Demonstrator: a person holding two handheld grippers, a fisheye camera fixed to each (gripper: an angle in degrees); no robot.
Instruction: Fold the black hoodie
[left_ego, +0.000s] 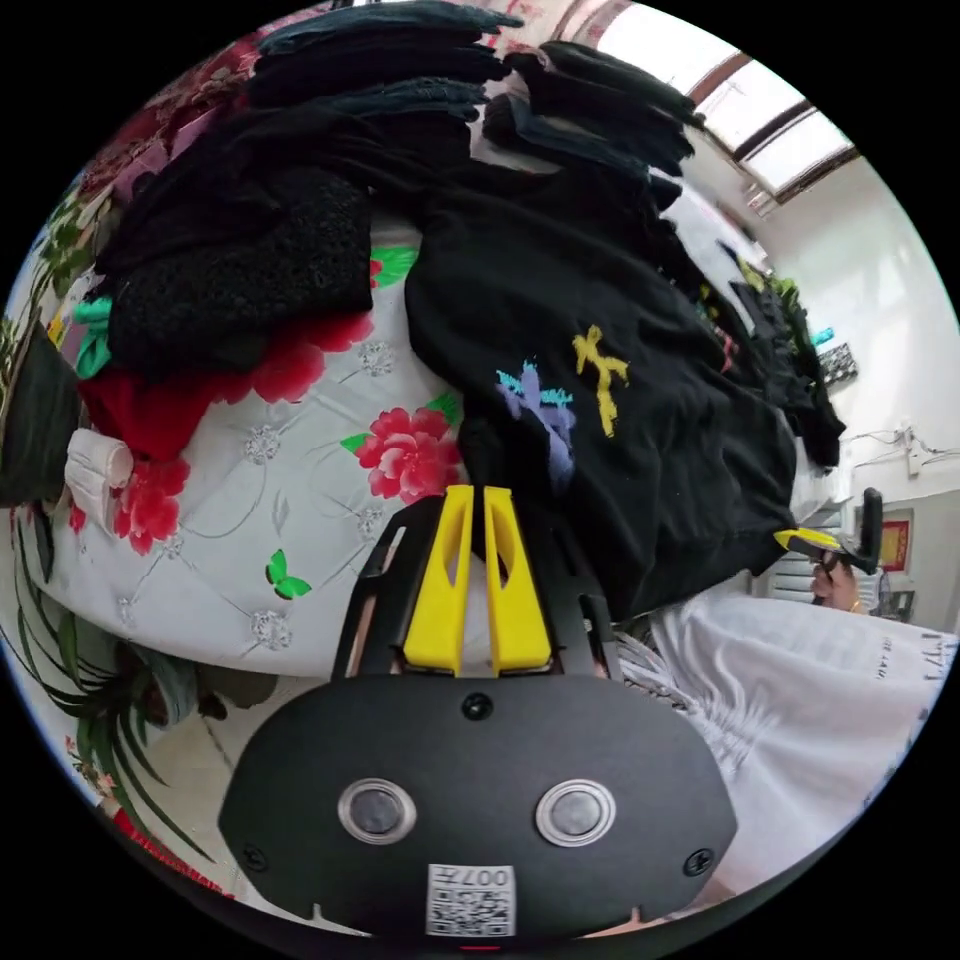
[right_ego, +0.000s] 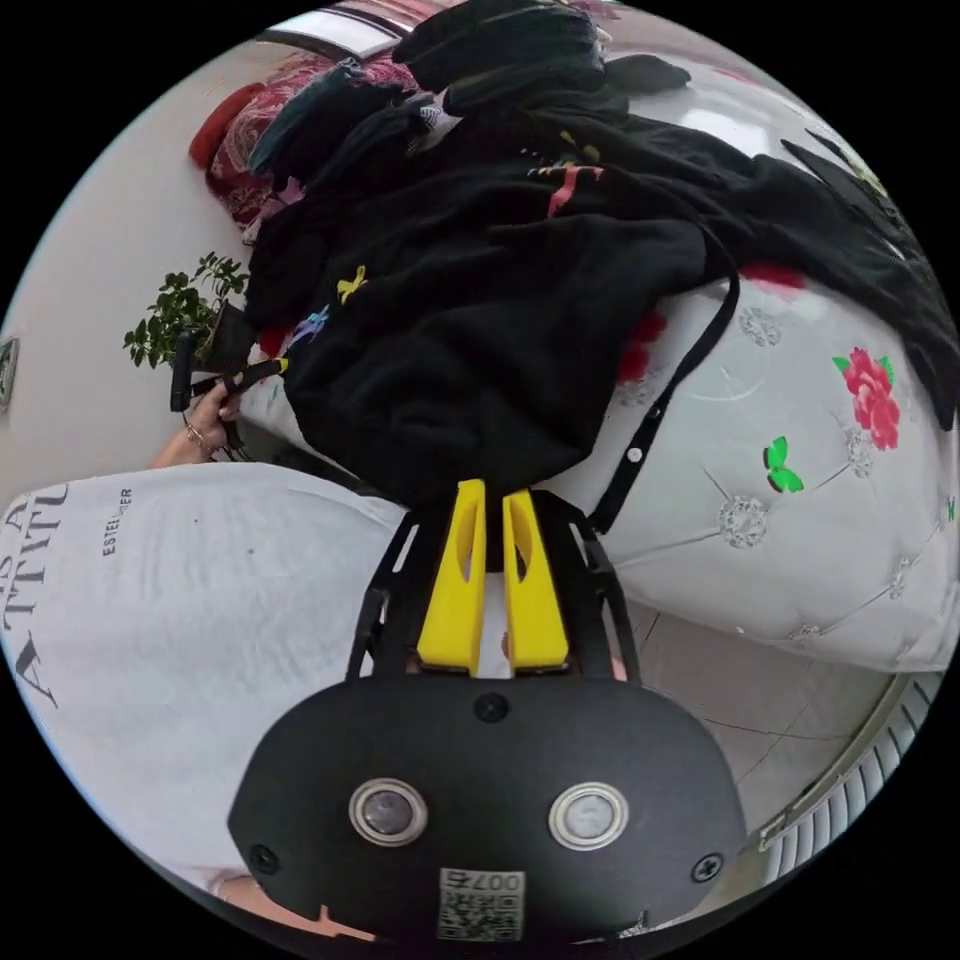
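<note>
The black hoodie with yellow, blue and purple marks lies across a flowered bed, its edge hanging over the side toward me. My left gripper is shut on a fold of that edge, its yellow jaws nearly together with black cloth between the tips. In the right gripper view the hoodie bunches up on the bed edge, and my right gripper is shut on its lower hem. The other gripper shows in each view: the right one at the hoodie's far corner, the left one held by a hand.
A white quilt with red flowers covers the bed. Piles of dark clothes lie behind the hoodie. A black strap hangs over the bed side. A person's white shirt is close. A potted plant stands by the wall.
</note>
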